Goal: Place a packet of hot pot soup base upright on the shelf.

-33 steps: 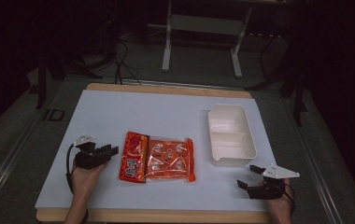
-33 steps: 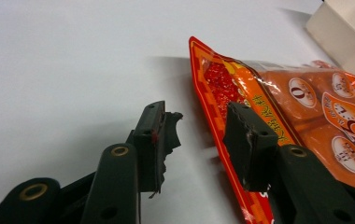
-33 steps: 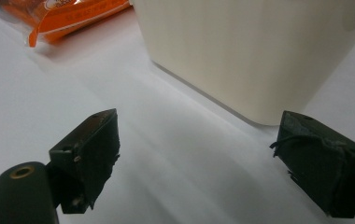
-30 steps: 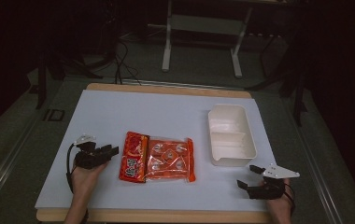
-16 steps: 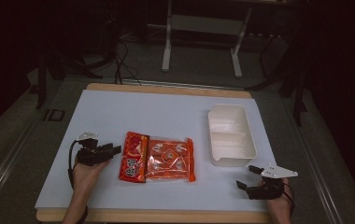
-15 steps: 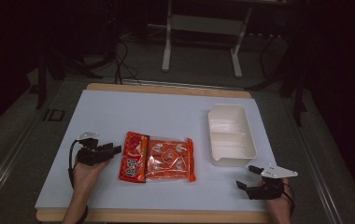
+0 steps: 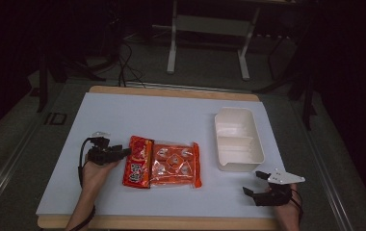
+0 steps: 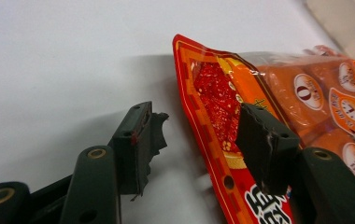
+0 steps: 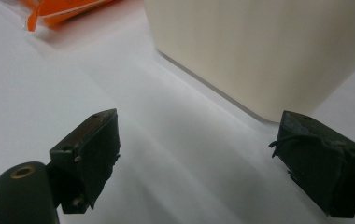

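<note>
Snack bag (image 7: 162, 164) lies mid-table beside my left gripper (image 8: 199, 140), whose jaws have just been opening wide around its sealed edge; I judge it light, crinkly, slippery — pinch that flat seam.

black left gripper (image 7: 123, 152), brass rivets, trailing cable

A red and orange snack bag (image 7: 162, 165) printed with white round clock faces is seen on a white desk (image 7: 123, 115) edged in tan; a cream tray (image 7: 237, 139) and black jaws are shown.
</note>
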{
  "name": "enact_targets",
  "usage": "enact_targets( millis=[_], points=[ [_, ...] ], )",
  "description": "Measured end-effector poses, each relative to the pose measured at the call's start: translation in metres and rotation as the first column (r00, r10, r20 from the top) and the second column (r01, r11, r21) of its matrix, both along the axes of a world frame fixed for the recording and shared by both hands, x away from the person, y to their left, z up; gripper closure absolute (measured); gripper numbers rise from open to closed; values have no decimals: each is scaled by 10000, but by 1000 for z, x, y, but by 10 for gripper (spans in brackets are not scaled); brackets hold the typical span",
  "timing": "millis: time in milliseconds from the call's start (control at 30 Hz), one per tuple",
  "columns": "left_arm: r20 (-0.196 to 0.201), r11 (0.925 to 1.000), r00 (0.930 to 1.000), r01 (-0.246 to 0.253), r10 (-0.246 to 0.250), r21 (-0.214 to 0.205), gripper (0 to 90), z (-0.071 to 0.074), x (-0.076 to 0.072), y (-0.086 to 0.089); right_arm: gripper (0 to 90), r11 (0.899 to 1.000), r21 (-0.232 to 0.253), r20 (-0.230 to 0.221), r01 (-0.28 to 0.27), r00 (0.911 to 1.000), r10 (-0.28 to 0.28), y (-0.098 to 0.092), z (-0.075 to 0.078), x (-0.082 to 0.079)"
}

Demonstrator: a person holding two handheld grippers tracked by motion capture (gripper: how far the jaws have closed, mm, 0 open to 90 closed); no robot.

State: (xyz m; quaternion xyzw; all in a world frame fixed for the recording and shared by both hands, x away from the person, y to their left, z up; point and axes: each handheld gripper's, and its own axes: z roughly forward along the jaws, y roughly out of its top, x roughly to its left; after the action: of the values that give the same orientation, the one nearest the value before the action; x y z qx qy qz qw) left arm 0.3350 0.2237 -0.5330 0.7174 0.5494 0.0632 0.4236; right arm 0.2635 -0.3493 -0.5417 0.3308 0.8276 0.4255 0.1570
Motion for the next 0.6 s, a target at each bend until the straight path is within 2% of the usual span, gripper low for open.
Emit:
enact_targets(
  millis=[100,233,367,467,533,600],
  points=[
    [44,9997,10000,7,-8,233,488,-1,3,-4,137,10000,-2,10,-18,10000,18,0,0,0],
    [-204,9996,9997,164,-159,233,513,-5,6,-8,137,10000,1,-5,-27,10000,27,0,0,0],
    [-392,9994,9988,290,-283,167,553,-9,8,-12,137,10000,10,-25,-60,10000,60,0,0,0],
    [-484,9994,9982,346,-348,-41,572,-9,8,-13,137,10000,16,-43,-69,10000,69,0,0,0],
    [-570,9980,9966,583,-597,-263,589,-10,7,-15,137,10000,22,-48,-82,10000,83,0,0,0],
    [-554,9954,9941,924,-937,-253,592,-8,6,-20,137,10000,37,-49,-87,10000,87,0,0,0]
  ],
)
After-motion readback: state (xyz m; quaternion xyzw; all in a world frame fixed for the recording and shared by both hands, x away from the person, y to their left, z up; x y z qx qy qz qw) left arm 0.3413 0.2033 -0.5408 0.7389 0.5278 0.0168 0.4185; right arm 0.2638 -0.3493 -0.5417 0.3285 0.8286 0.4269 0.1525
